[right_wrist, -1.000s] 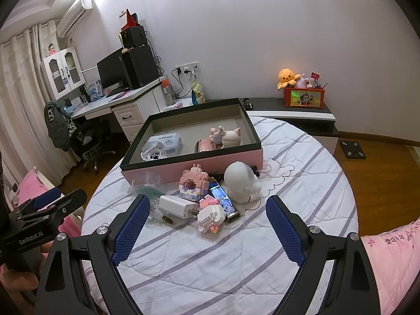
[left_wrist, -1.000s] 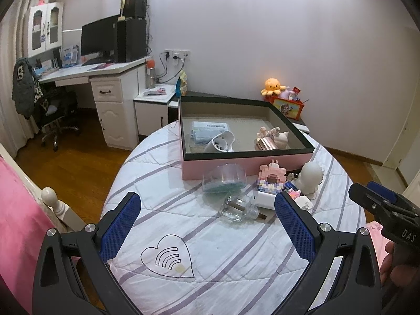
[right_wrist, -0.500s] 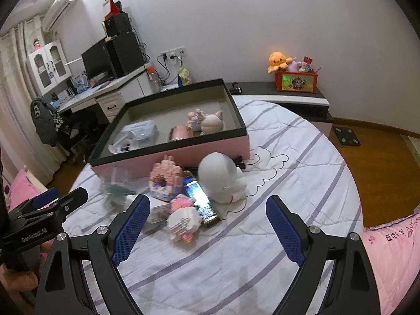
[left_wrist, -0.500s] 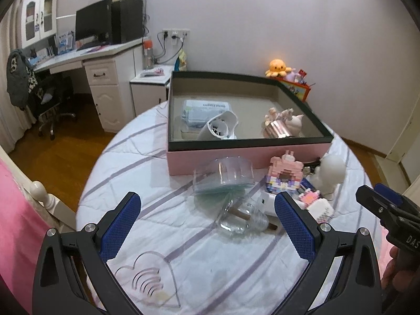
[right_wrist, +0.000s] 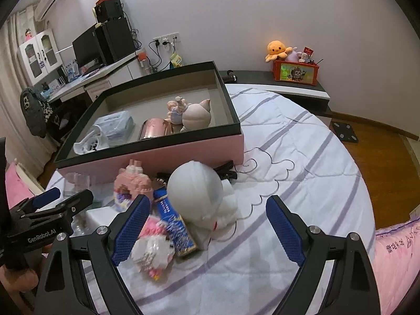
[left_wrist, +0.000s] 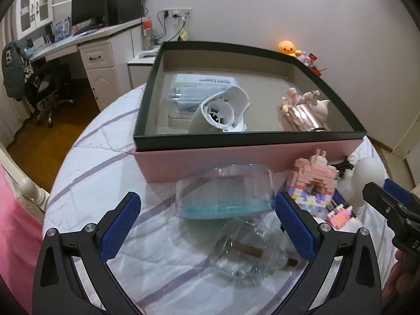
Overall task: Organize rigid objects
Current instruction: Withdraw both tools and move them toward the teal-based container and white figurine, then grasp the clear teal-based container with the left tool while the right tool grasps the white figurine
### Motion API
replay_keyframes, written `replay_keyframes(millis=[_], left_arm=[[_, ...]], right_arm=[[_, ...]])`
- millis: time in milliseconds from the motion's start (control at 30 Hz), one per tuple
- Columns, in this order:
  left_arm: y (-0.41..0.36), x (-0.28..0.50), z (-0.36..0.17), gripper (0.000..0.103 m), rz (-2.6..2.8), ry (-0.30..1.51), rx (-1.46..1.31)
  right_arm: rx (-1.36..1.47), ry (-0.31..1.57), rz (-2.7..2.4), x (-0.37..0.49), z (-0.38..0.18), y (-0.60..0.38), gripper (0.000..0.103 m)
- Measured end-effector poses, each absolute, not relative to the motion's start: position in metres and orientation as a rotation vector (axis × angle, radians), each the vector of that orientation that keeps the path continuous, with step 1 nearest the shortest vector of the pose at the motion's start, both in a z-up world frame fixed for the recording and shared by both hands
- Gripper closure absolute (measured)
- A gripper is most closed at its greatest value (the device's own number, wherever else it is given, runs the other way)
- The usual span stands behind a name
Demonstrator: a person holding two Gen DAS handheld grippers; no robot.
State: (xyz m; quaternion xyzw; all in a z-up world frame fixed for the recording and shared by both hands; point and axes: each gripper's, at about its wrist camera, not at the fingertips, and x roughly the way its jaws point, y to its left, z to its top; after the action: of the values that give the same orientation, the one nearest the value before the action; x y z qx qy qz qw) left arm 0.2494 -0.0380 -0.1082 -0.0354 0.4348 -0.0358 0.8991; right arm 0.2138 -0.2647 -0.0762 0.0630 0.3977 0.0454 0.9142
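The clear glass bottle (left_wrist: 248, 253) is seen lying on its side just ahead of the left gripper (left_wrist: 207, 225), in front of the pink cardboard box (left_wrist: 236, 155). Both the left gripper's and the right gripper's (right_wrist: 207, 225) jaws are held wide apart, empty.

open left tool (left_wrist: 207, 225), glass jar (left_wrist: 248, 254), pink box (left_wrist: 210, 160)

Left gripper (left_wrist: 207, 221) points steeply downward, its blue-padded jaws spread wide with nothing pressed between them. Right gripper (right_wrist: 207, 227) is tilted down much the same, jaws also wide apart and gripping nothing. The two sit side by side, near each other, each visible at the edge of the other's view. A hand (left_wrist: 396, 275) shows behind the right gripper's body
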Motion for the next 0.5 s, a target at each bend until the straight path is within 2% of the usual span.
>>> replay_keyframes(millis=[100, 167, 233, 500], left_arm=[[-0.039, 0.257, -0.118, 0.003, -0.084, 0.925, -0.085], [-0.038, 0.258, -0.122, 0.017, -0.121, 0.93, -0.114], [-0.037, 0.257, -0.119, 0.031, -0.139, 0.918, -0.12], [-0.029, 0.246, -0.107, 0.031, -0.174, 0.888, -0.13]], right_arm=[[0.124, 0.836, 0.089, 0.223, -0.083, -0.265, 0.014], [0.13, 0.848, 0.097, 0.227, -0.088, -0.267, 0.027], [0.142, 0.859, 0.122, 0.228, -0.092, -0.268, 0.045], [0.158, 0.834, 0.152, 0.214, -0.083, -0.269, 0.047]])
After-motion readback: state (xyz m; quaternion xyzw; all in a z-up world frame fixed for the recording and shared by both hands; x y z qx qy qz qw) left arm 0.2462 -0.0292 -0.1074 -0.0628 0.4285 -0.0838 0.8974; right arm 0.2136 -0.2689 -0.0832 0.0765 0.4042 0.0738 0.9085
